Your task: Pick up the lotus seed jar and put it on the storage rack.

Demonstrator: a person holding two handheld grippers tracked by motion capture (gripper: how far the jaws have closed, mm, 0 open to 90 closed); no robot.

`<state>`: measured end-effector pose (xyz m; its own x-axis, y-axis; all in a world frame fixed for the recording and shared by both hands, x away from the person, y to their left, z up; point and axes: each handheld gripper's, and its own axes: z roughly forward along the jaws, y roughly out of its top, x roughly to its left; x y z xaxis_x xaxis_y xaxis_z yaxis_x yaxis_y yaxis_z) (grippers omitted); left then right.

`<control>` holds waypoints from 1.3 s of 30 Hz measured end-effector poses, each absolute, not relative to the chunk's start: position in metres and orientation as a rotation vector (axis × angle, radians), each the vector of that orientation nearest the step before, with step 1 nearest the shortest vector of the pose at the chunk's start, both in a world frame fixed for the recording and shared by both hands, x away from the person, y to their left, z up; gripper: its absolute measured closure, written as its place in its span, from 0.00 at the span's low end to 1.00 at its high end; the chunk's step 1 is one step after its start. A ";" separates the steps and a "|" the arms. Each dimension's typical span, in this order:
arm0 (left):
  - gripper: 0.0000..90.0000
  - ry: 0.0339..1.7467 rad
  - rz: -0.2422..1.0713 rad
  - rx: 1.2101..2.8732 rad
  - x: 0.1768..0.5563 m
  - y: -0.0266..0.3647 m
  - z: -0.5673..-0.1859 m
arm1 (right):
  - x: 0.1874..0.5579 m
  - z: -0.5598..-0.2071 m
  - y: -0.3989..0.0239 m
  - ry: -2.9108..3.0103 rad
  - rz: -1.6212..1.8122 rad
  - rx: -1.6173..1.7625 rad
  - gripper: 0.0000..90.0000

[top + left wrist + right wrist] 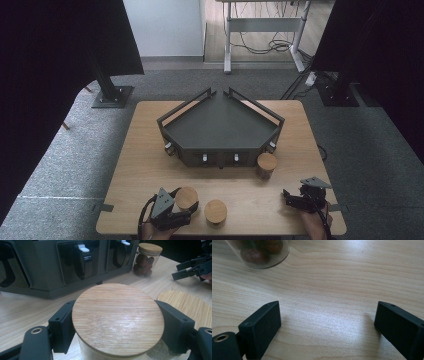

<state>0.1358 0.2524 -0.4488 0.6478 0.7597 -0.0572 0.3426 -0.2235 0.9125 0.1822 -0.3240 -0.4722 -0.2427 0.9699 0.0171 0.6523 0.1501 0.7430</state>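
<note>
A glass jar with a round bamboo lid (117, 317) stands on the wooden table at the near left (186, 196). My left gripper (117, 323) is shut on it, one black jaw pressing each side just under the lid (184, 204). Close to its right is a second jar with a bamboo lid (215, 211) (187, 306). A third jar holding brown round pieces (266, 164) (147, 260) stands by the rack's right front corner. My right gripper (287, 197) (329, 315) rests low at the near right, open over bare wood, with the third jar's base (259, 252) ahead of it.
A dark grey corner-shaped rack (172, 114) with raised rails and white-tipped latches on its front (83, 248) fills the middle of the table (130, 165). Bare wood lies to the left of the rack and between the two grippers. The near table edge is close behind both hands.
</note>
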 end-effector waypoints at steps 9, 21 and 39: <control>0.26 0.892 0.517 1.796 0.135 0.256 -0.444 | 0.182 -0.472 -0.324 1.960 0.888 1.544 0.07; 0.26 0.902 0.542 1.768 0.134 0.258 -0.439 | 0.182 -0.472 -0.323 1.959 0.887 1.545 0.07; 0.26 0.901 0.579 1.756 0.137 0.254 -0.426 | 0.182 -0.472 -0.323 1.957 0.886 1.546 0.07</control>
<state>0.1370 0.2540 -0.4264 0.6023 0.7975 -0.0350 0.2999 -0.1854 0.9358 0.1817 -0.3229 -0.4721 -0.2385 0.9710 0.0167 0.6534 0.1477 0.7425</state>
